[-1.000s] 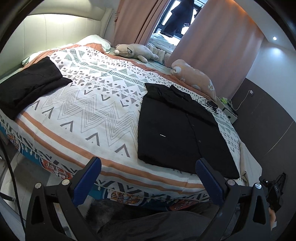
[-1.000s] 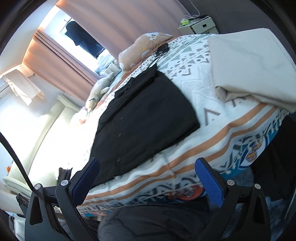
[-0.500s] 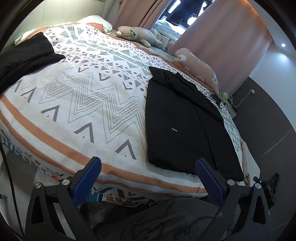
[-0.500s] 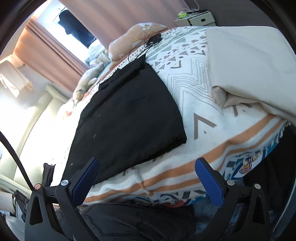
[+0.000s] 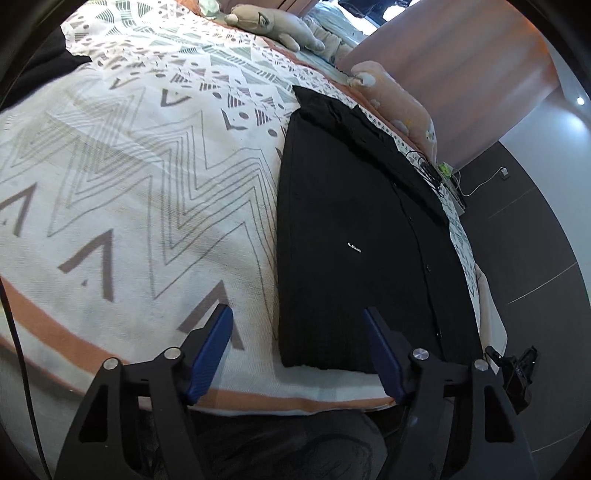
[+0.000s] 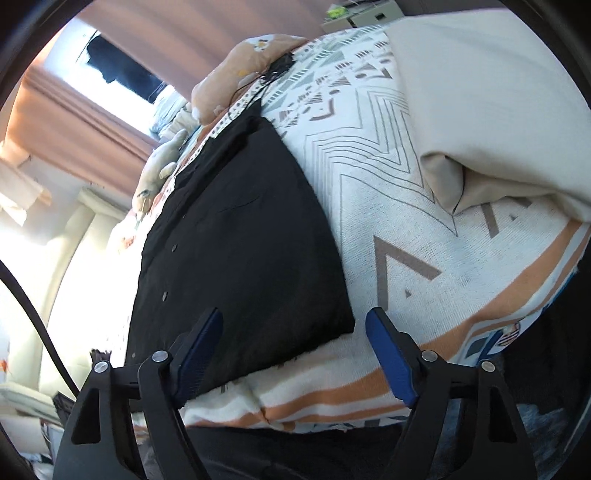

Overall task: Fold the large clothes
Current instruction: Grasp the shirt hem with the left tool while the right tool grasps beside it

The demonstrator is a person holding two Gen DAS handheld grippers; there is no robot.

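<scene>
- We see a black button-front shirt (image 5: 354, 236) lying flat on the bed, folded into a long, narrow rectangle with straight edges; its cloth is matte and finely ribbed, with a small white logo on the chest and a row of dark buttons down the placket.
- In the left wrist view the shirt runs from 12 o'clock down to 5 o'clock, its squared hem close to the bed's near edge.
- In the right wrist view the same shirt (image 6: 240, 251) fills the centre, with its near right corner at about 6 o'clock.
- The bedspread (image 5: 140, 192) beneath it is a soft woven white cloth printed with grey zigzags and triangles, with an orange stripe along its border.
- Our left gripper (image 5: 299, 347) has its blue ribbed pads set wide and closing; the shirt's near left corner sits in the gap, and neither pad presses on it.
- Our right gripper (image 6: 293, 347) is likewise wide and closing, astride the near right corner, gripping nothing.
- A smooth beige sheet (image 6: 491, 122) lies bunched in thick folds at 2 o'clock in the right view, apart from the shirt.
- Two plush toys, a peach one (image 5: 399, 99) and a grey one (image 5: 273, 27), rest at 12 to 1 o'clock beyond the collar.
- Pink curtains (image 5: 461, 70) hang in soft vertical pleats behind them.
</scene>
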